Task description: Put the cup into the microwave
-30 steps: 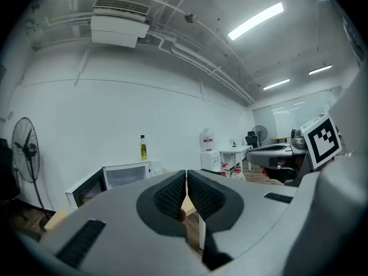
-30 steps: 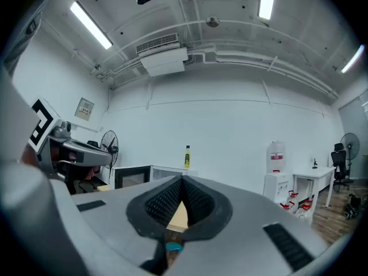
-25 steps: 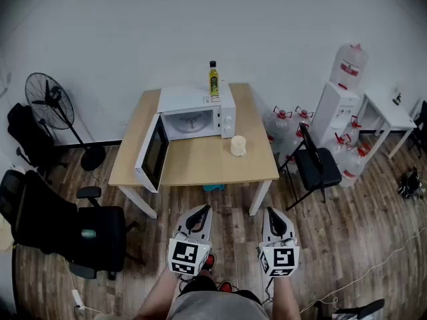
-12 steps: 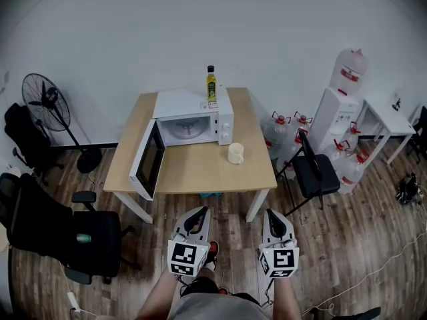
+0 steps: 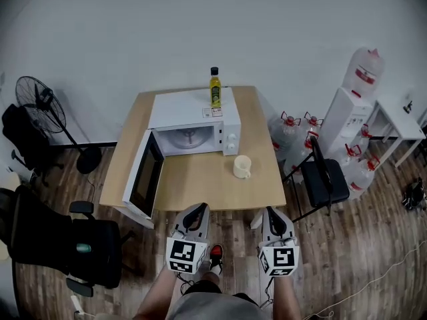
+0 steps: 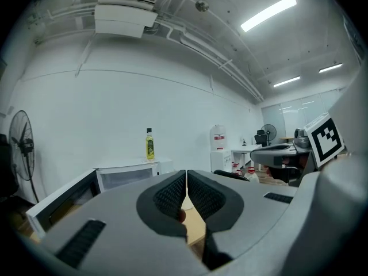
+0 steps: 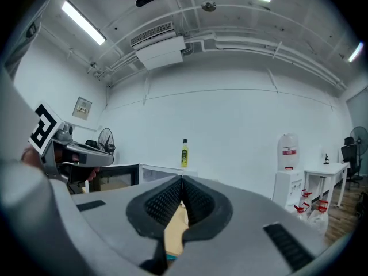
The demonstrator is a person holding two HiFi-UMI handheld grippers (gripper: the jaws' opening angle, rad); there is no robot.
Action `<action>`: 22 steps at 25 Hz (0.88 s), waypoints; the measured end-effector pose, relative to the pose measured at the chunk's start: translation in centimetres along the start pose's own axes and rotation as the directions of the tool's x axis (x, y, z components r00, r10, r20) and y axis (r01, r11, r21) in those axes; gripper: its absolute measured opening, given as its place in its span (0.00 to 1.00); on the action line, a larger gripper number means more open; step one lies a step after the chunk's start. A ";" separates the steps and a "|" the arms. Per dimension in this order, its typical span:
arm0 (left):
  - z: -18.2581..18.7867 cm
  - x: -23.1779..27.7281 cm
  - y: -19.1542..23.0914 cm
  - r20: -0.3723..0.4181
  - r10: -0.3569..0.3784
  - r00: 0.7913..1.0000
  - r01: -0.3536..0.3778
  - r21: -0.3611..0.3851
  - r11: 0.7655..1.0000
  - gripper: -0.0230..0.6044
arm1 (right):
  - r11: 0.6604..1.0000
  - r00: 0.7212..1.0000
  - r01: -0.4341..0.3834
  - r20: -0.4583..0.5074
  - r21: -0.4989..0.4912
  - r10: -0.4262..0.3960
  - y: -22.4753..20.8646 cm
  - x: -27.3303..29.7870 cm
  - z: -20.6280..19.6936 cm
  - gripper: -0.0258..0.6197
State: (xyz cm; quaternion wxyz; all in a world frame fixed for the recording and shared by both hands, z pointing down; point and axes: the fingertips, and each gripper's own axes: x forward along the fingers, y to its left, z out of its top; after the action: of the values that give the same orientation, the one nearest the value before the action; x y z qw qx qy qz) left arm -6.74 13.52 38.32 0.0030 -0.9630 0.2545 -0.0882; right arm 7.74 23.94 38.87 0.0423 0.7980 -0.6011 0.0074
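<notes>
Two tools short of the worktop, left hand-held gripper and right hand-held gripper, both empty with jaws together; cup stands untouched just before the microwave, right of its open door, likely left wide for loading.

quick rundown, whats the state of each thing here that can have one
microwave, door open wide
cup, upright on the table, outside the microwave
bottle, upright on the microwave, cap on
left gripper, shut, empty
right gripper, shut, empty
</notes>
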 end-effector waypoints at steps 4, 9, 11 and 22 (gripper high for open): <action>0.0 4.5 2.2 -0.029 -0.011 1.000 0.010 -0.005 1.000 0.08 | 1.000 1.000 -0.002 -0.019 0.012 0.002 -1.3 4.9 -0.4 0.07; -1.0 9.6 4.1 -0.072 -0.026 0.997 0.024 -0.021 0.999 0.08 | 1.000 0.998 -0.009 -0.069 0.026 0.011 -2.6 10.1 -2.1 0.07; -1.6 11.3 4.8 -0.086 -0.037 0.996 0.035 -0.031 0.999 0.08 | 0.999 0.996 -0.009 -0.086 0.030 0.012 -3.0 11.9 -2.9 0.07; -6.4 16.9 7.5 -0.178 -0.057 0.982 0.047 -0.059 0.997 0.08 | 0.998 0.984 0.011 -0.181 0.070 0.002 -4.6 18.1 -8.9 0.07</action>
State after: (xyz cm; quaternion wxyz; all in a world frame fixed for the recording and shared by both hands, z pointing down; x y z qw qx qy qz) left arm 2.95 -1.07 47.07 -0.0486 -0.9572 0.2308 -0.1678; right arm 17.53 8.53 48.61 0.0685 0.7963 -0.5925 0.1009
